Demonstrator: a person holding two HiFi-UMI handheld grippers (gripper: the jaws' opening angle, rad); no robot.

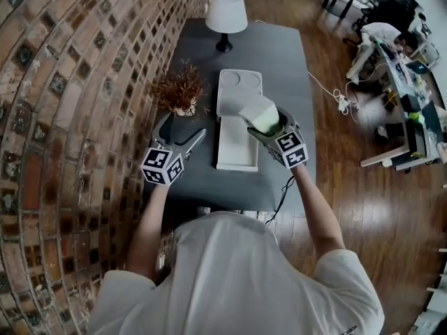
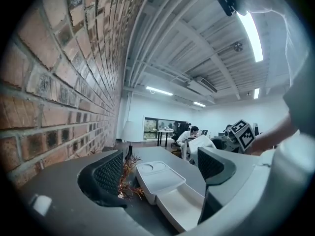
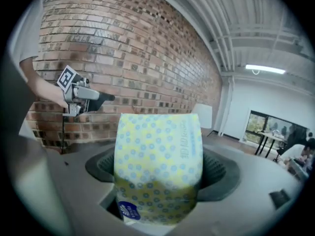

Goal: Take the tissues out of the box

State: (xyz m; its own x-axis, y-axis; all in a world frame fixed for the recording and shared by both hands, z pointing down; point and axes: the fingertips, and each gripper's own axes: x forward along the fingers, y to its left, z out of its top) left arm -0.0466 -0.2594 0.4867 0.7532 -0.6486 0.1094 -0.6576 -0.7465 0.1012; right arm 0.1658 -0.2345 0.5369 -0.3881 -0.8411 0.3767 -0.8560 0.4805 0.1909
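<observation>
A white box [image 1: 234, 149] lies open on the dark grey table [image 1: 279, 54], its lid with a round recess folded back toward the lamp. My right gripper [image 1: 269, 125] is shut on a soft tissue pack [image 1: 257, 110] and holds it just above the box's right edge. In the right gripper view the pack [image 3: 157, 156] is pale yellow with blue dots and stands upright between the jaws of that gripper [image 3: 160, 173]. My left gripper [image 1: 185, 128] hangs open and holds nothing, left of the box. In its own view the left gripper [image 2: 161, 166] looks over the box [image 2: 170, 188].
A dried plant [image 1: 180, 89] stands just beyond the left gripper, near the brick wall [image 1: 77, 82]. A white lamp [image 1: 225, 16] stands at the table's far end. A cable [image 1: 283, 197] hangs off the near edge. Desks and seated people are at the far right.
</observation>
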